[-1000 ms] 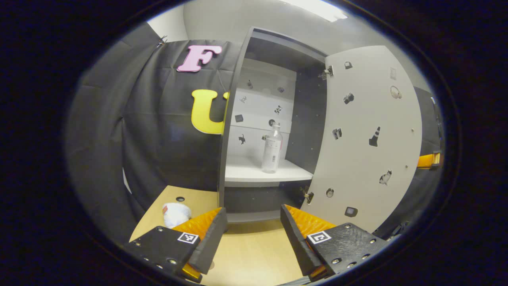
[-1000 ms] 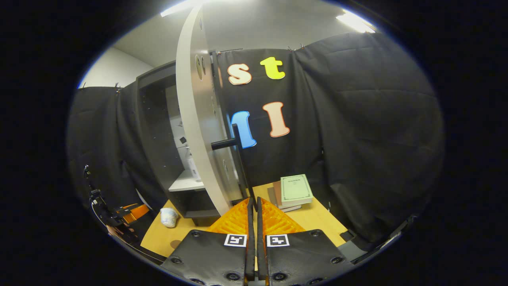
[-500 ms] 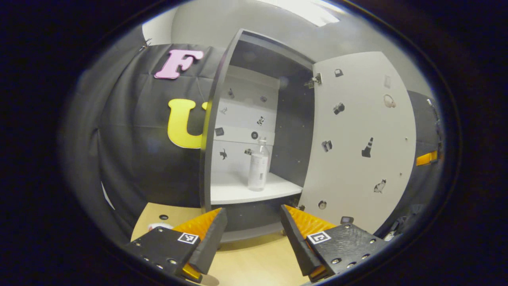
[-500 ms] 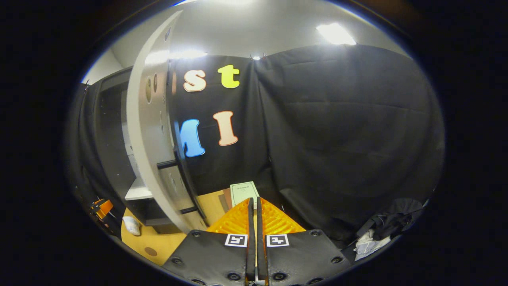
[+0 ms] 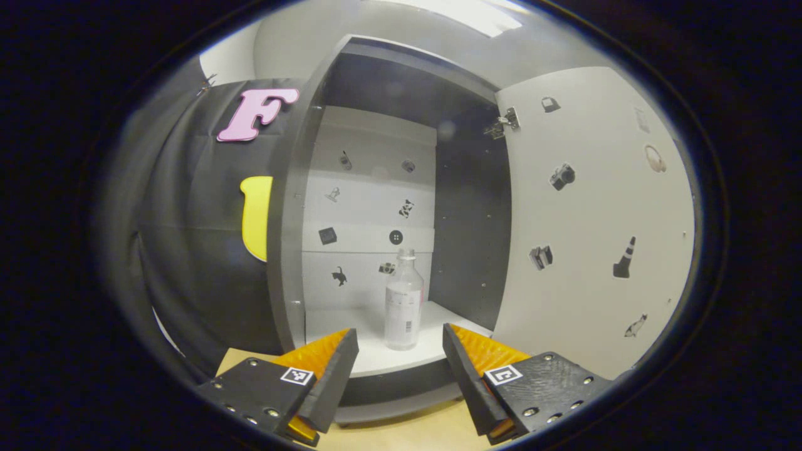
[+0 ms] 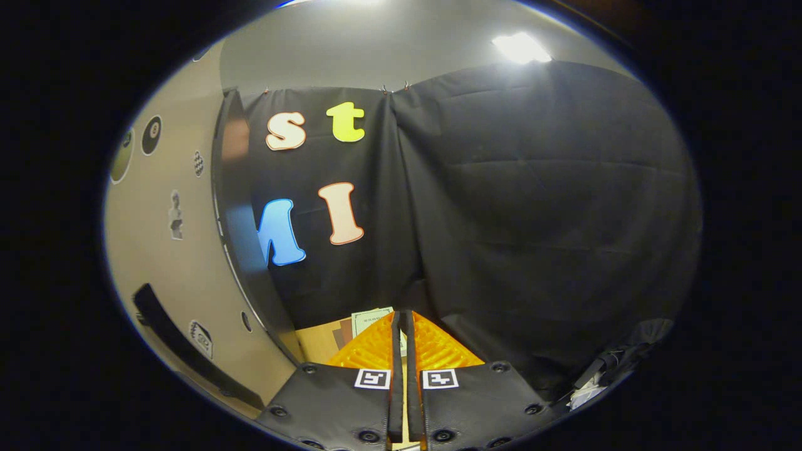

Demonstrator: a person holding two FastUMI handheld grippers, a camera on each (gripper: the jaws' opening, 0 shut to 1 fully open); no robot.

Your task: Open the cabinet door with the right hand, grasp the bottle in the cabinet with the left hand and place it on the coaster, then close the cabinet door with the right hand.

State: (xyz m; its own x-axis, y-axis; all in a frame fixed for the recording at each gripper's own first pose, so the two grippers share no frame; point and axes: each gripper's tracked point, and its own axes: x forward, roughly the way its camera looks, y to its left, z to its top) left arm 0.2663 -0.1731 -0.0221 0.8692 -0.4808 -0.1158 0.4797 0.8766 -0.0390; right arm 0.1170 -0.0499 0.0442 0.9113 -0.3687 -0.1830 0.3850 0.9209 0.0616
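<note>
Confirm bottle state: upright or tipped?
Upright. In the left gripper view the bottle stands on its base on the white shelf inside the cabinet, cap up, beyond the open left gripper.

left gripper (image 5: 400,369): two wedge-shaped fingers with ribbed inner faces, each on a textured black plate with round screws along the edge, square black-and-white marker on each plate toward 12 o'clock. right gripper (image 6: 401,369): same build, ribbed wedges, paired square markers, screws at 6 o'clock edge.
</note>
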